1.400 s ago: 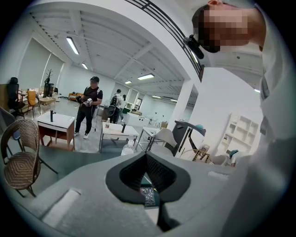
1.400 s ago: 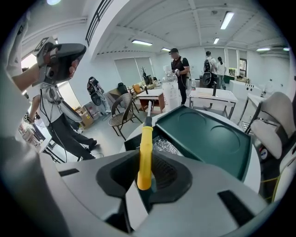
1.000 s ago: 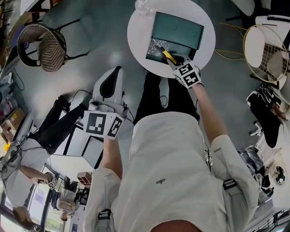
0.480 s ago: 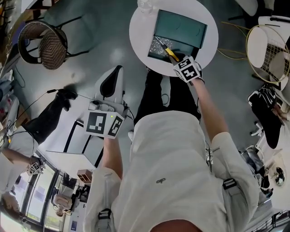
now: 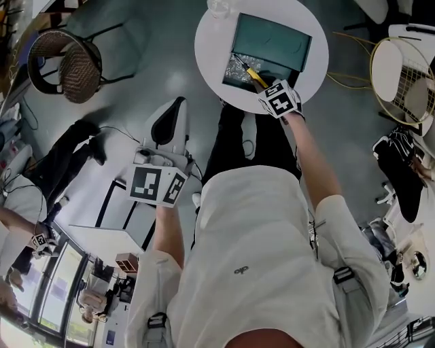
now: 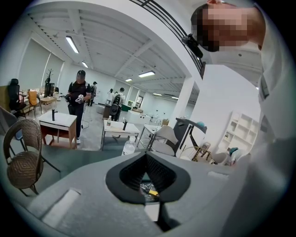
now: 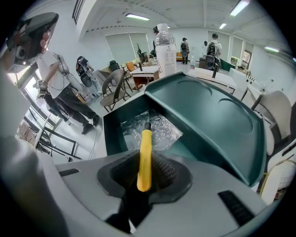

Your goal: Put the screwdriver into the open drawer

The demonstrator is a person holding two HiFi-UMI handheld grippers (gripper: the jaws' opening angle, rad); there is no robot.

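A yellow-handled screwdriver [image 7: 145,150] is clamped between the jaws of my right gripper [image 7: 147,159], its tip pointing down into the open drawer [image 7: 112,134]. The drawer belongs to a dark green box [image 5: 270,42] on a round white table [image 5: 312,75] and is lined with crinkled clear plastic [image 7: 159,127]. In the head view my right gripper [image 5: 277,98] is at the drawer's front edge with the screwdriver [image 5: 253,75] over the plastic. My left gripper [image 5: 158,173] hangs low beside my body over the floor, far from the table; in its own view the left gripper [image 6: 147,159] has its jaws together on nothing.
A clear bottle [image 5: 219,7] stands at the table's far edge, beside the box. A wicker chair [image 5: 64,64] is at the left, a wire chair [image 5: 401,75] at the right. A person [image 5: 41,197] walks at the left. Cables run across the floor.
My right gripper has carried the screwdriver a little farther over the open drawer. The person at the left has walked on. The left gripper has barely moved.
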